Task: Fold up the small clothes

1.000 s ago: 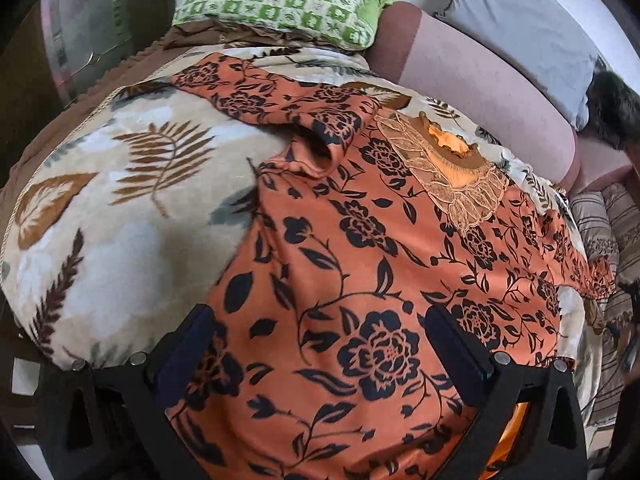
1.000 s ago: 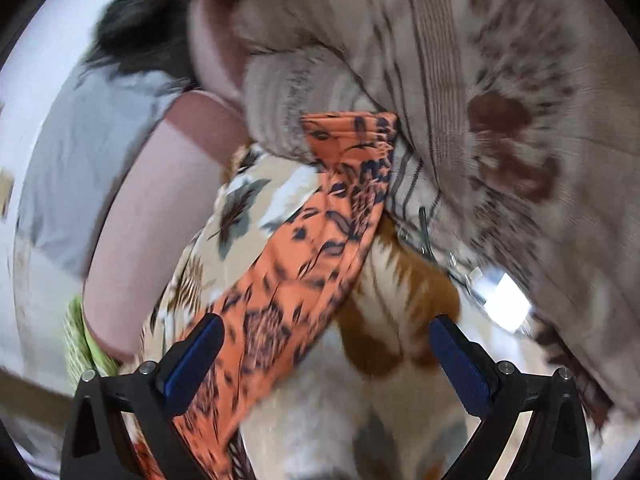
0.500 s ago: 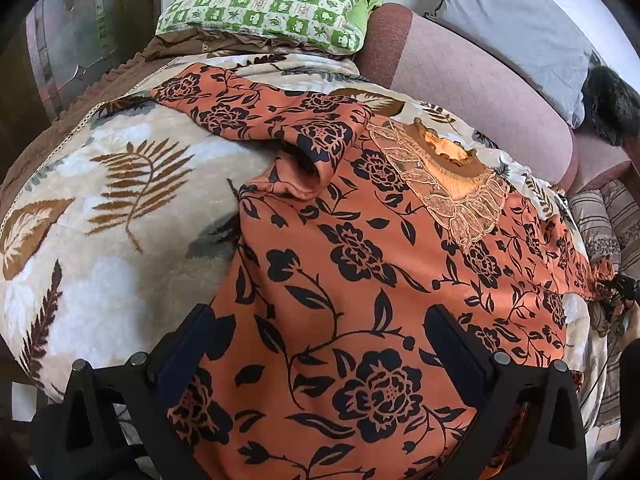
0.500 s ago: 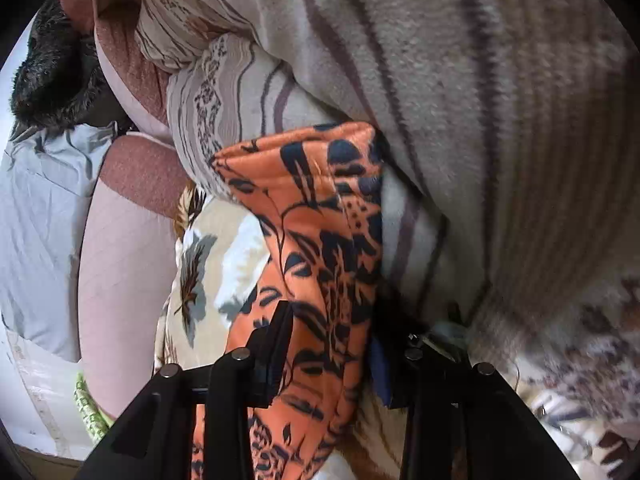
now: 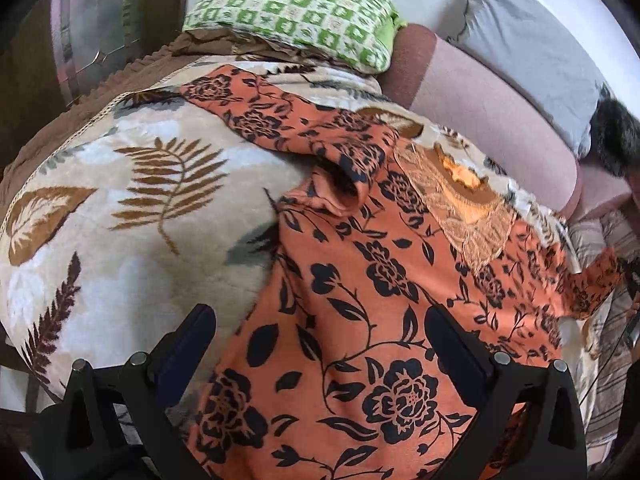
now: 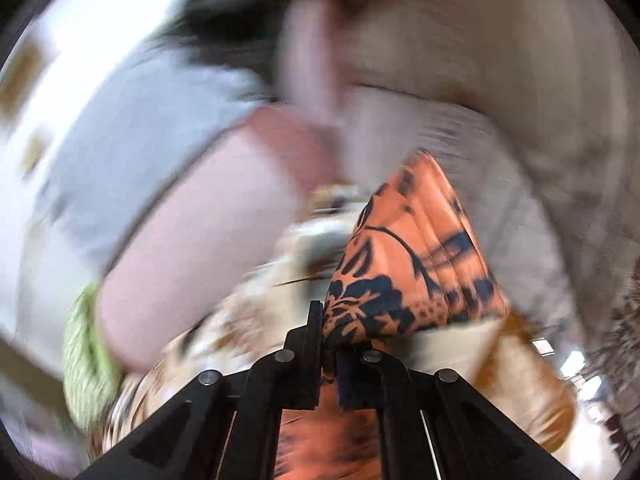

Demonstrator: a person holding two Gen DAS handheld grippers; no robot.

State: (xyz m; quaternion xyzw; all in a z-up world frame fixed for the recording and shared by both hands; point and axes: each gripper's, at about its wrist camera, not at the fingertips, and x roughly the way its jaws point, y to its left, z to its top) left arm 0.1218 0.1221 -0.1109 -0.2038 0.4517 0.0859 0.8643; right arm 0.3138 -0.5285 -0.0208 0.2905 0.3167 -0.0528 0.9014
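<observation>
An orange dress with black flowers [image 5: 360, 280] lies spread on a leaf-patterned blanket [image 5: 120, 200], lace neckline [image 5: 460, 196] at the far side and its left sleeve [image 5: 256, 116] stretched out to the far left. My left gripper [image 5: 320, 344] is open above the dress's lower part, not holding anything. My right gripper [image 6: 330, 356] is shut on the dress's right sleeve [image 6: 408, 264] and holds it lifted off the blanket; this view is blurred. The lifted sleeve end also shows at the right edge of the left wrist view [image 5: 596, 276].
A green checked pillow [image 5: 296, 16] lies at the far end. A pink bolster [image 5: 480, 96] and a grey pillow [image 5: 532, 40] run along the back. A striped beige blanket [image 6: 540, 120] is heaped at the right. The blanket's left edge drops off.
My right gripper has closed fully on the right sleeve and lifted it, swinging quickly. My left gripper has shifted slightly over the dress and stays open.
</observation>
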